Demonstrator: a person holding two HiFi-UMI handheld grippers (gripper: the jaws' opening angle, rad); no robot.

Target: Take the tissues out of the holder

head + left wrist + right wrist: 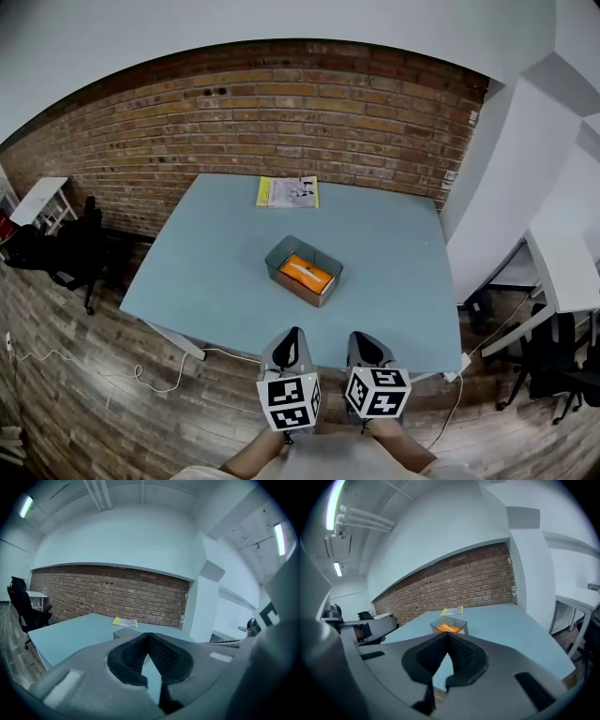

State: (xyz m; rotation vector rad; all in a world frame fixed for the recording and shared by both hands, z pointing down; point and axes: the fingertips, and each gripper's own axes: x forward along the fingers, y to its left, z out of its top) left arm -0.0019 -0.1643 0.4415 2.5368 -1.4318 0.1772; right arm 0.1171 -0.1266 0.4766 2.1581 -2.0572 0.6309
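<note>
Tissues (306,273): flat orange pack, soft-looking, lying inside holder (280,251). Long side runs slantwise, far-left to near-right. Holder: grey box, open top, smooth walls, in middle of pale blue worktop (206,272). Left tool (292,334) and right tool (362,337) sit side by side at near edge, well apart from holder. Holder lies ahead, more in line with left tool. Both closed tight, tips touching, holding nothing. Yellow booklet (288,191) at far edge.

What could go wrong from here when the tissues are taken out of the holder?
The left claw and right claw are both shut; unless one opens first, it may only push the holder. The holder looks unfastened on the table, so pulling the orange tissues could drag it along.
</note>
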